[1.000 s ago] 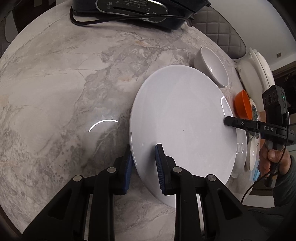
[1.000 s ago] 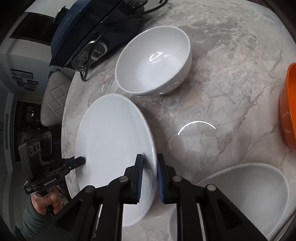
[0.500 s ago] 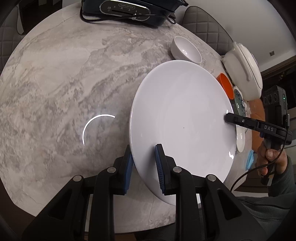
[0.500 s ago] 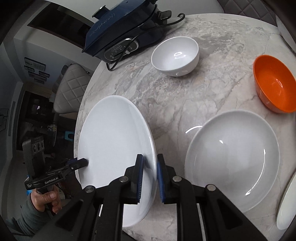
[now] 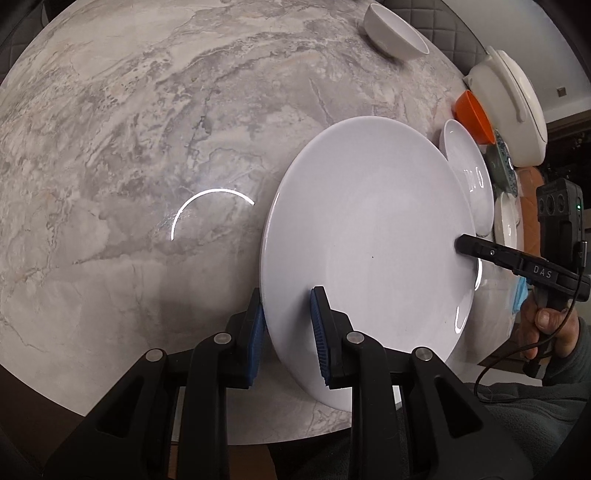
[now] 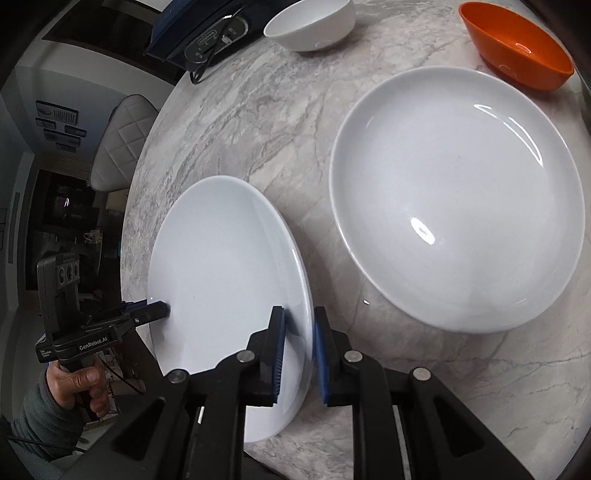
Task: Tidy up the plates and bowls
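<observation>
White plate (image 5: 369, 236) clamped at opposite rims by left hand-held gripper (image 5: 288, 332) and right hand-held gripper (image 6: 297, 354).

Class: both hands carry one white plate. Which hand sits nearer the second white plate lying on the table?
Right. The right gripper clamps the carried plate on the rim facing the second plate; the left gripper holds the far rim.

In the right wrist view the deep plate (image 6: 458, 199), a second ago only a sliver at the lower right of the frame, now fills the right half, just beside the carried plate (image 6: 221, 280). The white bowl (image 6: 314, 22) and orange bowl (image 6: 517, 48) have slid to the top edge. In the left wrist view the dark appliance has left the top of the frame, and more dishes show at the right edge.
</observation>
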{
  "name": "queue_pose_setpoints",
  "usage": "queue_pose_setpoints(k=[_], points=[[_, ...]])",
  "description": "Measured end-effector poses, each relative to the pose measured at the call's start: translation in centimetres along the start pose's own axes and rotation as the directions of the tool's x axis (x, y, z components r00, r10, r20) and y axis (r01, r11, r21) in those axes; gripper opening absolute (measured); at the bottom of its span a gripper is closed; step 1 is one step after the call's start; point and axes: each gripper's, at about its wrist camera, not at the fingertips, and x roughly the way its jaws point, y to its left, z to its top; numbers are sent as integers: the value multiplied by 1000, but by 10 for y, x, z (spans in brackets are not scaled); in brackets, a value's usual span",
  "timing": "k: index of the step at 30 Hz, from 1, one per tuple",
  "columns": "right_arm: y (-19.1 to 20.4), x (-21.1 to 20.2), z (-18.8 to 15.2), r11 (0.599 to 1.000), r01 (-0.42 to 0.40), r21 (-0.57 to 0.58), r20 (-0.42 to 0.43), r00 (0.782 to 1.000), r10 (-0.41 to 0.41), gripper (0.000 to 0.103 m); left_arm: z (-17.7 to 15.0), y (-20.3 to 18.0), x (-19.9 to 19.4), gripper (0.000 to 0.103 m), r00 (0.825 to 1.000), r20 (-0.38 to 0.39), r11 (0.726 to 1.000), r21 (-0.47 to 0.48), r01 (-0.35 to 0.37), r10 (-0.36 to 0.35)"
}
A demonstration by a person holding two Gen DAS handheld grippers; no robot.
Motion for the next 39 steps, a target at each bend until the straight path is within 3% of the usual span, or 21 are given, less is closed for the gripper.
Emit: queue_pose_setpoints(k=[7, 11, 12, 13, 14, 15, 16, 19, 22, 25, 30, 32, 39], points=[[9, 20, -5, 996, 63, -69, -16, 998, -64, 20, -1, 13, 10, 23, 999, 9, 999, -4, -34, 34], [11, 19, -11, 993, 73, -90, 18, 997, -71, 24, 2, 15, 3, 25, 999, 44, 999, -49, -24, 26], [13, 15, -13, 991, 85, -106, 39, 996, -81, 33, 3, 14, -2, 28, 998, 66, 998, -57, -20, 24], [15, 9, -18, 989, 91, -118, 63, 995, -84, 50, 3, 13, -8, 41, 995, 96, 998, -65, -12, 19], [17, 1, -22, 987, 90, -130, 92, 993, -78, 57, 3, 10, -14, 68, 992, 128, 997, -75, -8, 18], [17, -9, -28, 986, 87, -141, 126, 990, -69, 66, 5, 8, -20, 78, 986, 164, 997, -83, -1, 15], [17, -19, -34, 985, 79, -155, 159, 986, -54, 71, 8, 5, -25, 84, 979, 205, 996, -87, 16, 2], [10, -42, -54, 982, 82, -168, 205, 978, -46, 82, 20, -15, -35, 91, 959, 280, 993, -89, 78, -50], [-13, -60, -78, 994, 54, -100, 199, 979, -33, 84, 31, -49, -38, 101, 939, 320, 990, -11, 137, -127], [-40, -72, -98, 1000, -1, 0, 208, 978, 1, 86, 41, -83, -31, 102, 939, 315, 990, 75, 122, -139], [-87, -104, -107, 987, -102, 124, 316, 947, 58, 93, 36, -120, -20, 102, 942, 293, 986, 60, 154, -165], [-99, -115, -108, 981, -139, 135, 360, 929, 82, 103, 32, -132, -21, 102, 942, 300, 988, 65, 139, -152], [-117, -156, -117, 979, -185, 81, 485, 866, 124, 103, 29, -169, -11, 102, 961, 273, 995, 102, 19, -46]])
